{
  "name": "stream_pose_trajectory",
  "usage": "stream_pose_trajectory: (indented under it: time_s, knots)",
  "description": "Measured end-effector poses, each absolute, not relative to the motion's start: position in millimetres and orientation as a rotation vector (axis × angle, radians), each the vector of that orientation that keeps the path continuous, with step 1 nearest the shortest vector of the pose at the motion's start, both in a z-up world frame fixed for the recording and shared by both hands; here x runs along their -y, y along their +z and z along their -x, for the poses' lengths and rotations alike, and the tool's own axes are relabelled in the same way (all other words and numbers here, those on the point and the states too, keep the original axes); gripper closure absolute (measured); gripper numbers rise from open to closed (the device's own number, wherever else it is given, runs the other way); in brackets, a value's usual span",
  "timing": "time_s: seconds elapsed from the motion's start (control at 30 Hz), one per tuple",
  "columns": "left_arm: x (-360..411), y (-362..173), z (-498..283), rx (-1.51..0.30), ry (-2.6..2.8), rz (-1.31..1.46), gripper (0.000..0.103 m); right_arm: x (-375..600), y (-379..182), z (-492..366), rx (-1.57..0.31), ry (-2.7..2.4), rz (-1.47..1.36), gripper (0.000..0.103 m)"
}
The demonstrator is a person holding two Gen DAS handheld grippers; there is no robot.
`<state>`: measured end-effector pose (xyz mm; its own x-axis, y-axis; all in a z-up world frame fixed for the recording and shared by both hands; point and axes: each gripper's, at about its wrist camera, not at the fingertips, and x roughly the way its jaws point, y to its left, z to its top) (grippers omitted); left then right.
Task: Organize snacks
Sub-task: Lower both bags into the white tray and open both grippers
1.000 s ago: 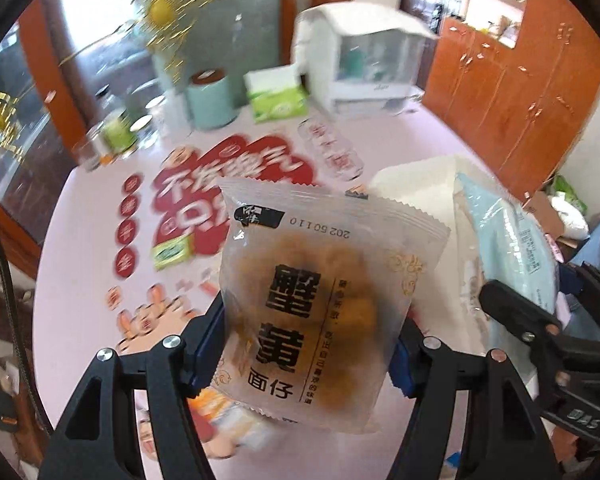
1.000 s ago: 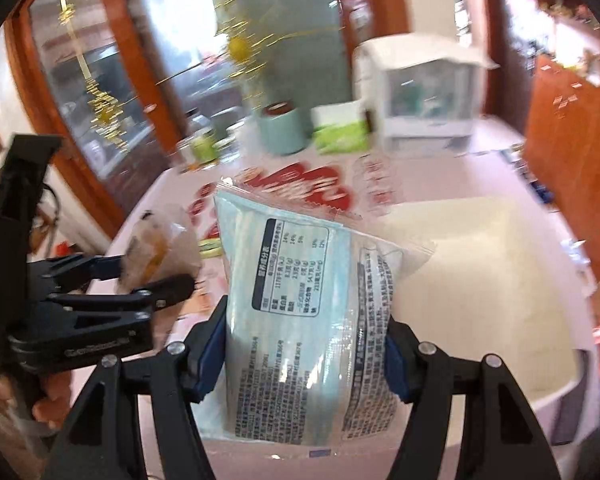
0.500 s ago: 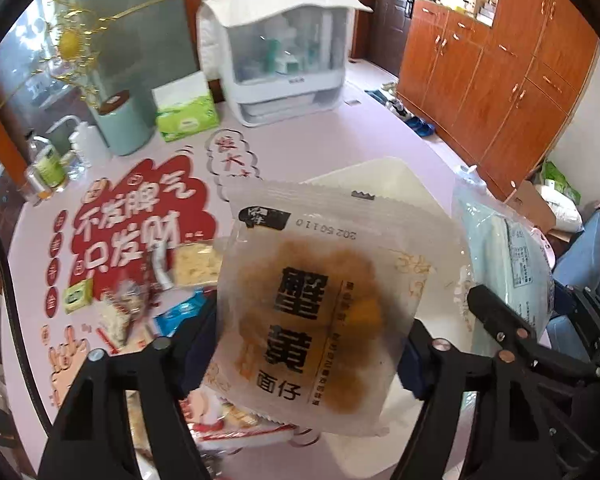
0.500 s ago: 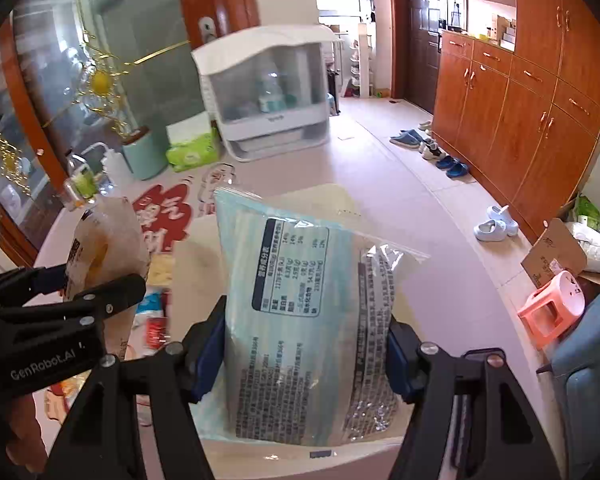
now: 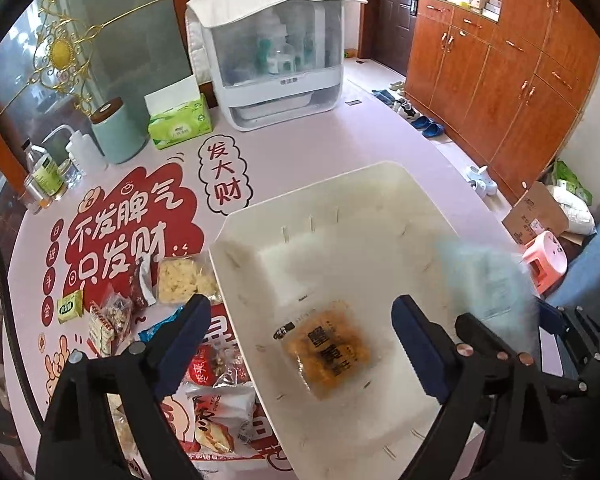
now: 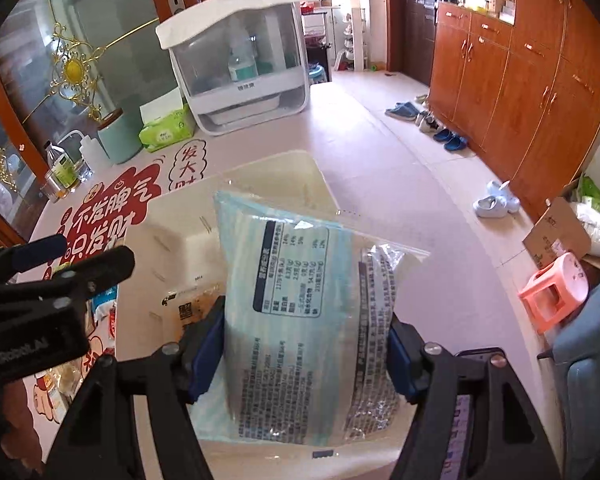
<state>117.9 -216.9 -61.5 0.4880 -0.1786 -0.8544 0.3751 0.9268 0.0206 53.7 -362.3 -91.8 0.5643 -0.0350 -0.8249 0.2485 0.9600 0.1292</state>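
A white bin (image 5: pixel 236 248) stands on the pink table. On its floor lies an orange-brown noodle snack packet (image 5: pixel 326 354), also showing in the right wrist view (image 6: pixel 188 308). My left gripper (image 5: pixel 300 308) hangs over the bin, its jaws opening wide with nothing between them. A pale blue packet (image 6: pixel 300 280) stands upright in my right gripper (image 6: pixel 306 316), over the bin's near right side. Those jaws are opening, but the pads still touch the packet's edges. In the left wrist view the blue packet (image 5: pixel 488 280) is blurred.
Several loose snack packets (image 5: pixel 204 372) lie left of the bin on the red table print. At the back stand a white countertop cabinet (image 5: pixel 276 60), a green tissue pack (image 5: pixel 180 124), a teal canister (image 5: pixel 116 132) and bottles (image 5: pixel 44 172). The table ends right of the bin.
Both grippers swung right, from over the red print to over the bin. The left jaws opened and the noodle packet dropped into the bin. The right jaws still hold the blue packet.
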Motion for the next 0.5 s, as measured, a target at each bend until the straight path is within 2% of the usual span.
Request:
stream_pose_trajectory:
  time_s: [0.07, 0.13, 0.5]
  knots:
    - [213, -62, -118, -1.016, -0.336, -0.204, 0.011, 363, -93, -53, -0.942, -0.158, -0.255, 0.022]
    - [209, -63, -117, -1.025, -0.323, -0.199, 0.011, 359, -88, -50, -0.903, -0.153, -0.233, 0.008]
    - [183, -63, -103, -1.061, -0.271, -0.135, 0.011, 340, -81, -43, -0.906, -0.083, -0.177, 0.006]
